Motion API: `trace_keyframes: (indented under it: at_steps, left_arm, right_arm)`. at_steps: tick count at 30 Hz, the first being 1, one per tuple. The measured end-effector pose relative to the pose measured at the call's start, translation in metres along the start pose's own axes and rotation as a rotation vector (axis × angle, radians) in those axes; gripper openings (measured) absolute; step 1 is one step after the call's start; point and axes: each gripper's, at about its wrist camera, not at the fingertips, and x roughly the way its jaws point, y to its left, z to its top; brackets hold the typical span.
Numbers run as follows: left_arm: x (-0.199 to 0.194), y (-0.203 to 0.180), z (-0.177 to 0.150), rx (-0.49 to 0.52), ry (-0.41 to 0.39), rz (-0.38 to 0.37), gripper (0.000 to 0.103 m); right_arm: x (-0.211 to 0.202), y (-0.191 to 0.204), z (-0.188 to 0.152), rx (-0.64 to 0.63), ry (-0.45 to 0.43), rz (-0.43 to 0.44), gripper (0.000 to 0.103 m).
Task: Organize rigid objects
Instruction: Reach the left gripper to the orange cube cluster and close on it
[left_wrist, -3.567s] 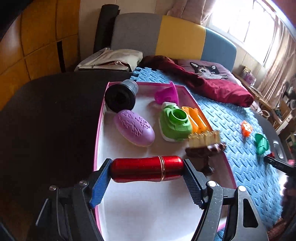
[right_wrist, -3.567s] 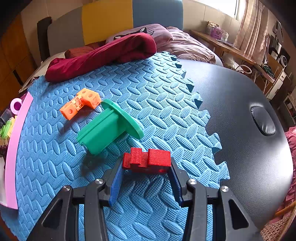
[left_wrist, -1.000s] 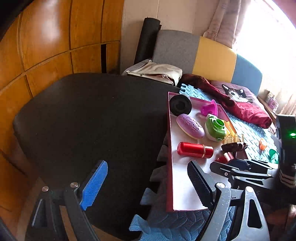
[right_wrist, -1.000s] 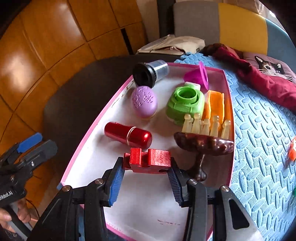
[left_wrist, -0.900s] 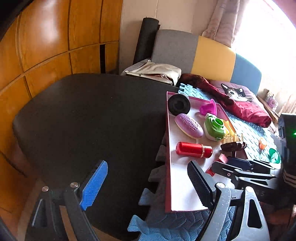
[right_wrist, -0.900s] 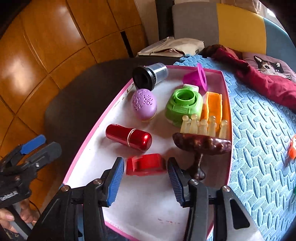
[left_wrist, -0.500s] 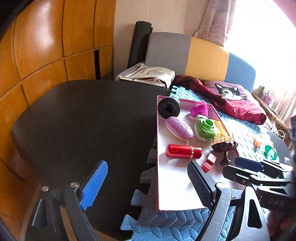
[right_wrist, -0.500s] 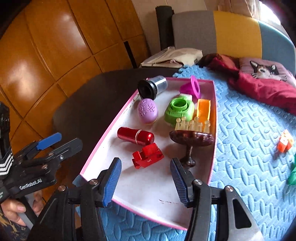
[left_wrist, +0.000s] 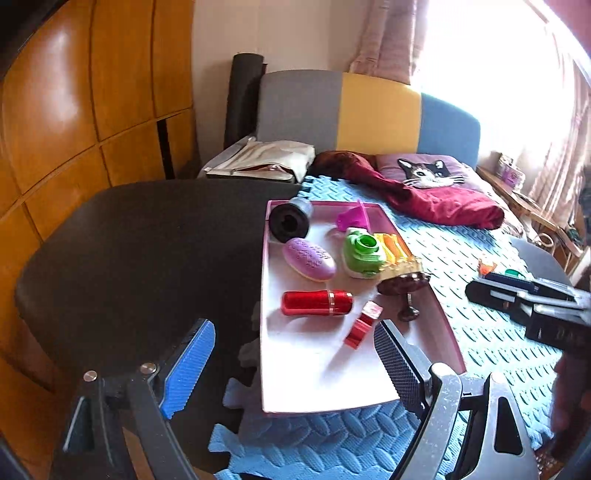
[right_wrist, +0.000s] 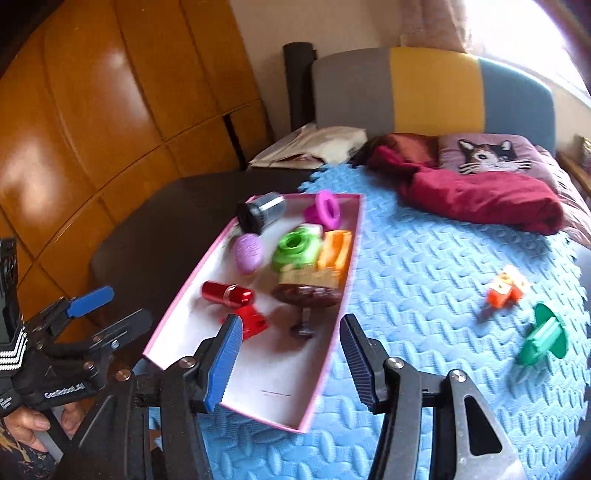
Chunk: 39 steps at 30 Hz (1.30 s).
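Both pairs of tongs are empty. The right tongs are parted to a middling gap with nothing between the pads, and the left tongs are spread wide over the near left edge of the counter, gripping nothing.

The pink tray is seen on the blue foam mat, toward the mat's left edge. The red block, the red cylinder, a purple egg-shaped piece, a green ring piece, an orange piece and a dark stemmed stand are held in it. Two pieces are left loose near the mat's right edge: the orange block and, nearer the front, the green flanged piece.

The next pick is judged to be one of these two. For a clean grasp, the right tongs should be widened before descent, since the green piece's flange looks broader than the present gap. The pads are best set across its ribbed body, not the thin flange. The orange block, being compact, should be squared between the pads. Free floor near the tray's front edge is suited for the drop, clear of the tall stand
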Motion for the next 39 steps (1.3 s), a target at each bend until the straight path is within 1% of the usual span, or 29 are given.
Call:
trace_keyframes:
  at_steps: [6, 13, 20, 23, 25, 26, 29, 32, 34, 39]
  left_arm:
    - [-0.001, -0.021, 0.004, 0.05, 0.0, -0.03, 0.089]
    - [0.001, -0.051, 0.007, 0.11, 0.009, -0.073, 0.089]
    - [0.004, -0.084, 0.016, 0.18, 0.005, -0.121, 0.089]
    - [0.007, -0.103, 0.021, 0.217, 0.003, -0.143, 0.089]
    - [0.011, -0.116, 0.025, 0.236, 0.008, -0.156, 0.089]
    - [0.013, -0.122, 0.027, 0.243, 0.011, -0.164, 0.089]
    - [0.02, -0.142, 0.033, 0.264, 0.018, -0.183, 0.089]
    - [0.031, -0.163, 0.038, 0.278, 0.036, -0.202, 0.089]
    - [0.037, -0.175, 0.041, 0.288, 0.044, -0.215, 0.089]
    - [0.061, -0.206, 0.048, 0.316, 0.075, -0.231, 0.089]
  right_arm:
    - [-0.02, -0.04, 0.005, 0.056, -0.037, -0.072, 0.055]
    - [-0.042, -0.094, 0.01, 0.125, -0.077, -0.178, 0.055]
    - [-0.055, -0.159, -0.001, 0.198, -0.101, -0.339, 0.055]
    - [-0.06, -0.193, -0.014, 0.281, -0.119, -0.408, 0.056]
    - [-0.064, -0.219, -0.024, 0.406, -0.12, -0.434, 0.056]
    - [-0.069, -0.23, -0.027, 0.474, -0.129, -0.439, 0.056]
    - [-0.084, -0.253, -0.035, 0.606, -0.196, -0.442, 0.056]
    - [-0.09, -0.268, -0.044, 0.706, -0.196, -0.419, 0.056]
    - [-0.092, -0.272, -0.046, 0.736, -0.197, -0.412, 0.056]
    - [-0.09, -0.273, -0.049, 0.756, -0.19, -0.384, 0.056]
